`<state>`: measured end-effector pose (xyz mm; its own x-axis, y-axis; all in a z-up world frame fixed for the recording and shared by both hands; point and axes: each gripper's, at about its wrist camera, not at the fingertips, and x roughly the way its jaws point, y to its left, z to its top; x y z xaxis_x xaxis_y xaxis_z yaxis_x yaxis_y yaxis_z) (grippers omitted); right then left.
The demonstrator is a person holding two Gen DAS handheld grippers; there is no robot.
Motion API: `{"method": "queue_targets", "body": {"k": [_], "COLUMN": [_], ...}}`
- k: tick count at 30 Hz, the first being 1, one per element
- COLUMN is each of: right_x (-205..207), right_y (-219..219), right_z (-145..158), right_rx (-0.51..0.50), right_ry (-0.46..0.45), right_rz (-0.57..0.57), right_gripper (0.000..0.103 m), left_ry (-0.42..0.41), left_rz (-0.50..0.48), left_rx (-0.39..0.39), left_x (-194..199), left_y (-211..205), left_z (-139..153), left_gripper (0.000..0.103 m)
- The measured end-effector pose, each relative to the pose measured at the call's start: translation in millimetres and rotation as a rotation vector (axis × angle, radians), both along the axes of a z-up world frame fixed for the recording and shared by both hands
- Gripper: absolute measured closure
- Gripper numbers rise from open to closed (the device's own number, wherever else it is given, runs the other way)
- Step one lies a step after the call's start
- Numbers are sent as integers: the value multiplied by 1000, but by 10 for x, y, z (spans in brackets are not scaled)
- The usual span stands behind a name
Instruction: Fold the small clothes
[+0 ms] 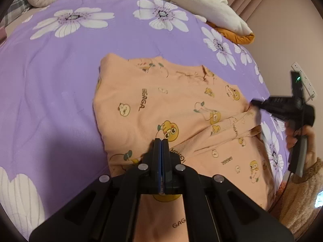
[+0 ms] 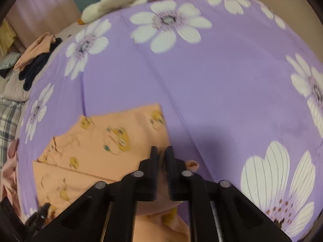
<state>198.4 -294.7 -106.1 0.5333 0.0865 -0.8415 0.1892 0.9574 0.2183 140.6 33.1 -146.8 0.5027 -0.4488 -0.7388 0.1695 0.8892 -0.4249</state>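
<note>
One peach top point(image 1: 161, 104) on a purple quilt point(image 1: 50, 80).
The top lies spread mid-quilt, a sleeve folded across it. Right gripper point(image 2: 162, 150) pinches peach cloth at its edge; left gripper point(image 1: 161, 141), pressed together, sits over the hem, grip unclear.

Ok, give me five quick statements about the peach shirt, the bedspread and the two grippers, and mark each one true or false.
1. The peach shirt lies on a purple bedspread printed with white flowers. True.
2. The left gripper is wide open. False: its fingers are pressed together, above the shirt.
3. The right gripper has peach fabric between its fingers. True.
4. The shirt is plain, with no print. False: it carries yellow cartoon ducks and lettering.
5. A white and orange plush toy sits at the far edge of the bed. True.
</note>
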Motion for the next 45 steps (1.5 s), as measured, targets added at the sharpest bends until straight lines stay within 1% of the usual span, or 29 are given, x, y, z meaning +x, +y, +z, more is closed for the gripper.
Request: {"method": "queue_targets", "body": {"k": [2,5,7,9,10,11,13,14,15,18,20,23,26,29,31,33,34,35,38,42,43,45], "right_x": [40,172,278,359,357,339,263,189,137,30,-91,-261,-352,-354,-303,-179,-141,-34,249,592,693,819], "right_y": [69,182,280,382,407,409,361,282,222,-53,-299,-517,-572,-419,-281,-10,65,238,583,973,1076,1214], "right_z": [162,437,615,827,921,1012,1093,1086,1045,735,429,221,148,248,306,366,366,386,315,145,81,-13], "right_rx": [-7,38,61,76,97,137,165,161,156,171,191,176,160,121,117,118,115,102,72,24,4,-66], "right_ry": [-57,-129,-169,-231,-264,-306,-377,-418,-433,-354,-276,-208,-151,-131,-125,-111,-109,-101,-52,16,37,68], "right_rz": [8,73,117,151,174,202,218,215,211,142,82,5,-35,-22,8,66,79,94,118,109,103,89], "right_gripper": [98,98,98,98,98,101,101,101,101,101,101,101,101,101,95,72,58,53,53,53,53,53], "left_ry": [7,10,7,-2,-6,-7,-10,-9,-9,-1,6,12,13,7,7,13,19,23,27,29,29,30], "left_rz": [6,8,10,9,10,12,13,13,14,14,17,22,20,9,3,2,1,0,-1,0,0,-1], "left_rx": [-17,-36,-37,-30,-28,-24,-18,-17,-17,-26,-35,-42,-44,-34,-35,-45,-52,-60,-66,-65,-64,-65], "left_x": [4,-9,-13,-20,-23,-28,-37,-38,-36,-36,-30,-27,-46,-77,-71,-65,-60,-58,-65,-69,-71,-69], "left_y": [21,37,31,21,16,11,5,0,2,19,30,27,-4,-46,-47,-34,-28,-21,-18,-25,-26,-26], "left_z": [2,5,11,12,11,10,13,15,13,5,2,-1,8,29,26,17,11,8,7,7,7,7], "left_gripper": [102,102,102,102,102,102,102,102,102,102,102,102,103,103,103,103,103,103,103,103,103,103]}}
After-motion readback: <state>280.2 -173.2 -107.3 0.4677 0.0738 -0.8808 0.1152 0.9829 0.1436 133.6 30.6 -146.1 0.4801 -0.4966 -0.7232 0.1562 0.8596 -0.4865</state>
